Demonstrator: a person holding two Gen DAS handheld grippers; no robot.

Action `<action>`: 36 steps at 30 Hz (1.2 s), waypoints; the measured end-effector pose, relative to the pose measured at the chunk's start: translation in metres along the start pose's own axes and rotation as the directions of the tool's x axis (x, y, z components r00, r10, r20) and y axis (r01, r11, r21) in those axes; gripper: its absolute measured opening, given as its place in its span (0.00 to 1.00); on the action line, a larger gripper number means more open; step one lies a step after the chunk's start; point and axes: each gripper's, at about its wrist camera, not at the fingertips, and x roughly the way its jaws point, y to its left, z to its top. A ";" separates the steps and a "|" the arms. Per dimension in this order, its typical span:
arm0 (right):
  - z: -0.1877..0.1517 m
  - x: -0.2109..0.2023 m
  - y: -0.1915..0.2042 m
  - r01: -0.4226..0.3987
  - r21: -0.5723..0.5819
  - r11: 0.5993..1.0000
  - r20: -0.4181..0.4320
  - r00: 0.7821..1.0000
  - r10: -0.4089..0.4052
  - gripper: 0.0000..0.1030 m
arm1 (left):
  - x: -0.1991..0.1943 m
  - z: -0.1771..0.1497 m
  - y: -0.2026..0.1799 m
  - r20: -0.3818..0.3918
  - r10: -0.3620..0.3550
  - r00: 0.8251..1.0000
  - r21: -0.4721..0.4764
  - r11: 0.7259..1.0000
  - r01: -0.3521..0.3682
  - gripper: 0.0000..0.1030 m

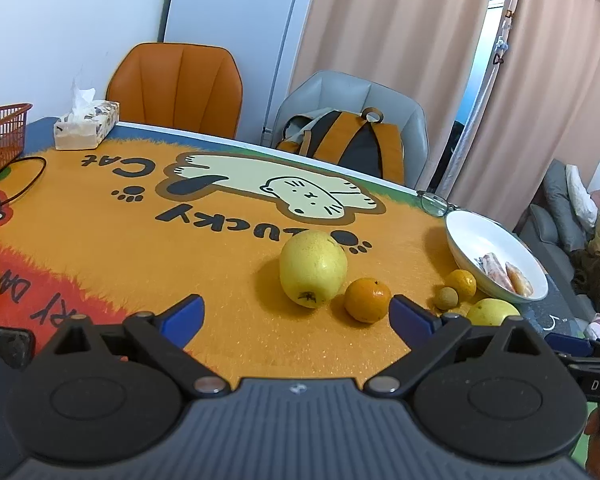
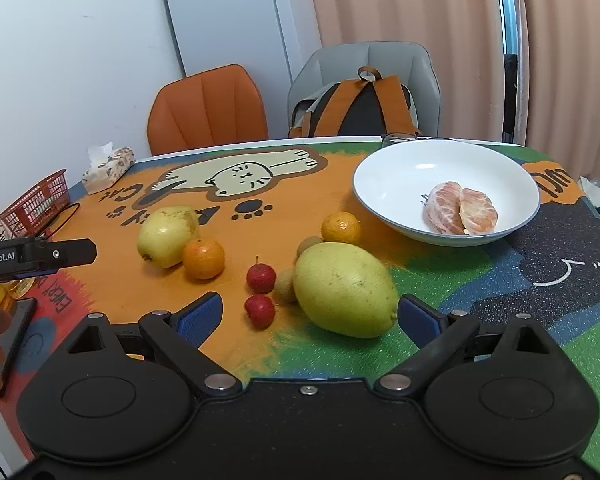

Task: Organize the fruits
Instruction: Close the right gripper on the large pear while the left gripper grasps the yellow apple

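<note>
Fruits lie loose on the cat-print mat. A yellow pear (image 1: 313, 269) (image 2: 167, 236) lies next to an orange (image 1: 367, 300) (image 2: 203, 258). A large yellow-green citrus (image 2: 345, 290) (image 1: 492, 312) lies close in front of my right gripper (image 2: 306, 318), which is open and empty. Two red berries (image 2: 261, 278) lie left of it, a second small orange (image 2: 341, 229) (image 1: 461, 284) and small brown fruits (image 2: 309, 245) beyond it. A white bowl (image 2: 396, 184) (image 1: 472, 236) holds peeled orange segments (image 2: 460, 210). My left gripper (image 1: 296, 318) is open and empty, just short of the first orange.
A red basket (image 1: 2, 132) (image 2: 36, 202) and tissue box (image 1: 87, 124) stand at the far left. An orange chair (image 1: 176, 86) and a grey chair with a backpack (image 1: 348, 140) stand behind the table. Glasses (image 1: 436, 202) lie by the bowl. A dark phone (image 2: 14, 328) lies left.
</note>
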 end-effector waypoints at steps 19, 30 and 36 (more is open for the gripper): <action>0.015 0.042 -0.018 0.065 0.001 0.998 -0.055 0.996 -0.065 0.77 | 0.037 0.016 0.002 -0.030 -0.016 0.999 -0.022 1.000 0.015 0.87; 0.020 0.050 -0.026 0.051 0.021 0.998 -0.056 0.997 -0.050 0.77 | 0.055 0.023 -0.003 -0.039 -0.026 0.999 -0.016 1.000 0.025 0.87; 0.025 0.056 -0.026 0.052 0.023 0.998 -0.061 0.997 -0.050 0.77 | 0.065 0.028 -0.006 -0.038 -0.039 0.998 -0.015 0.999 0.039 0.87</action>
